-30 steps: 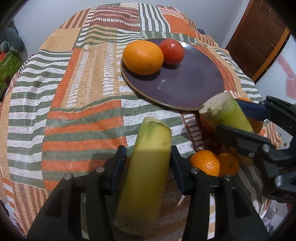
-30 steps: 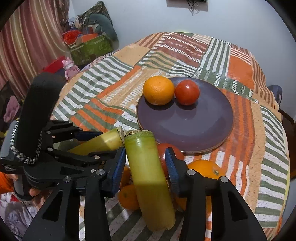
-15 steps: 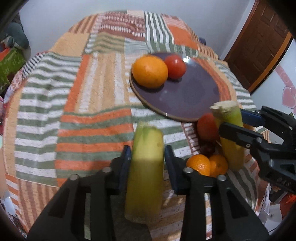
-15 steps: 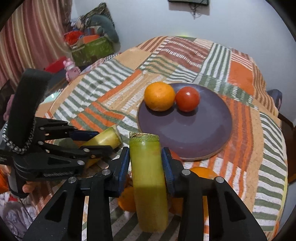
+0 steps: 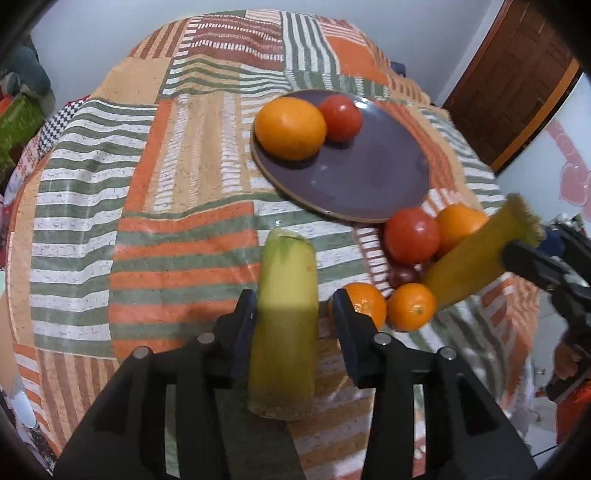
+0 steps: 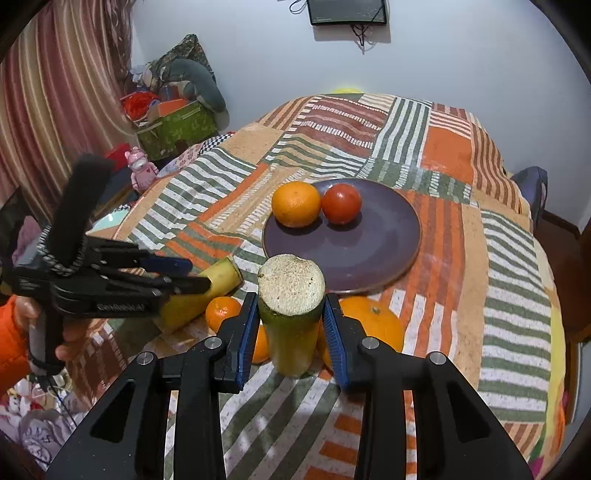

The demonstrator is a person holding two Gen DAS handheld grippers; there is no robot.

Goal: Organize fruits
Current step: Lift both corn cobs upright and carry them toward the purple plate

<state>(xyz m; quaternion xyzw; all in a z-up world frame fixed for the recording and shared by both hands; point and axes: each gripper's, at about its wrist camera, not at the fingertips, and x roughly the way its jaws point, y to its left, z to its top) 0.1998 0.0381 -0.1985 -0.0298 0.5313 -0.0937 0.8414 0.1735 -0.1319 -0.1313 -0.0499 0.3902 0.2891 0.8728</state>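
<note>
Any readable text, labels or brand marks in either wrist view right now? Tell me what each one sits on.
White lettering on the side of the left gripper, seen in the right wrist view: a short brand-like word, too blurred to read.
Nothing else: no stickers or print on the fruit, the purple plate, the striped tablecloth or the black device on the wall.

Right hand-held gripper clamps cane stalk.

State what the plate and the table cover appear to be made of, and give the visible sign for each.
Plate: probably glazed ceramic; its purple face is smooth, with soft highlights and a paler, unglazed-looking rim.
Table cover: woven fabric, matte; it shows speckled patchwork stripes and drapes in folds.
</note>
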